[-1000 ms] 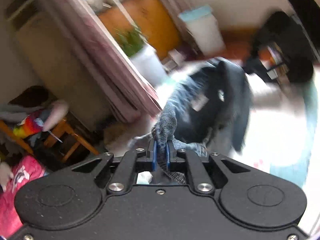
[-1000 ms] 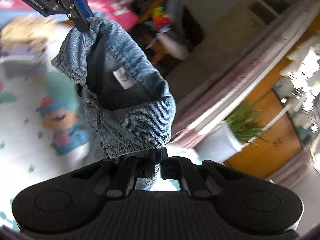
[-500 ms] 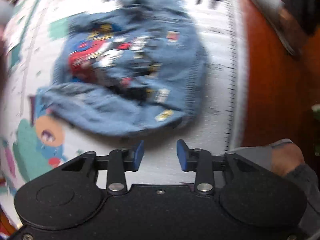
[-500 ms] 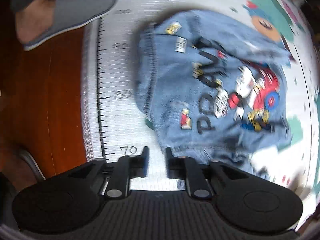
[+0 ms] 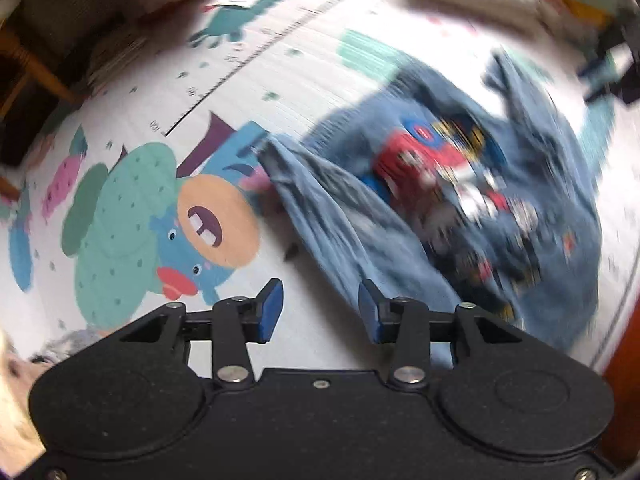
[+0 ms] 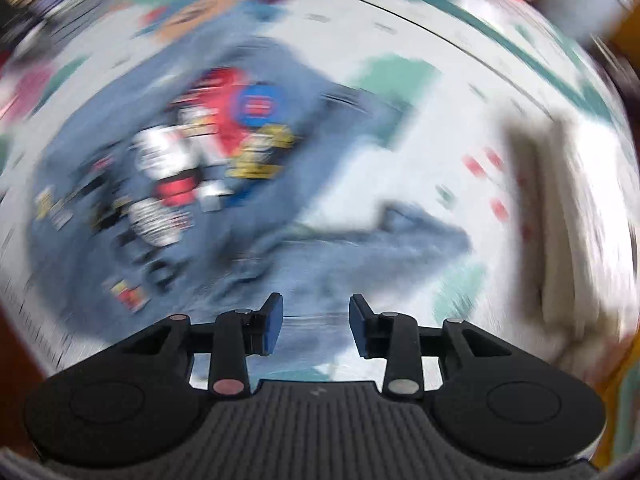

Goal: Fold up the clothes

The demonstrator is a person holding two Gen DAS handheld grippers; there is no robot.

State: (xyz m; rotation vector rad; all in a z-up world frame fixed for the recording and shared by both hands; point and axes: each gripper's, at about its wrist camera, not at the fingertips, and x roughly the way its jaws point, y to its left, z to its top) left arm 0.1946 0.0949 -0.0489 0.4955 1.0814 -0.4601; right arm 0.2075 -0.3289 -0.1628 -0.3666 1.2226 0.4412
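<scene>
- The denim jacket (image 5: 460, 208) lies spread on a white play mat (image 5: 320, 80), its printed side up, with a red, white, yellow and black cartoon graphic (image 5: 436, 160) across the middle.
- In the left wrist view 1 sleeve (image 5: 340, 232) runs from near the mat's cartoon monster (image 5: 168, 232) down toward the gripper; its cuff end (image 5: 276, 156) rests beside the monster's blue head.
- The left gripper (image 5: 320, 312) points steeply down at the mat. Its 2 blue-padded jaws stand apart and are opening. Only bare white mat shows in the gap; the sleeve passes just behind the right-hand pad (image 5: 367, 312), and I cannot tell whether it touches.
- A printed ruler line (image 5: 224, 80) crosses the mat beyond the monster, and a wooden chair leg (image 5: 36, 68) stands off the mat's far left edge.
- The right wrist view is heavily motion-blurred. The jacket (image 6: 168, 168) fills its left half, graphic (image 6: 216, 136) upward, with a paler denim sleeve (image 6: 380, 248) stretching to the right across the mat (image 6: 420, 152).
- The right gripper (image 6: 316, 320) also aims down, its 2 jaws parted and opening. Blurred pale denim lies below the gap, but neither pad (image 6: 274, 320) presses on it.
- A blurred cream-coloured object (image 6: 568, 220) sits at the mat's right side; its nature is unclear.
</scene>
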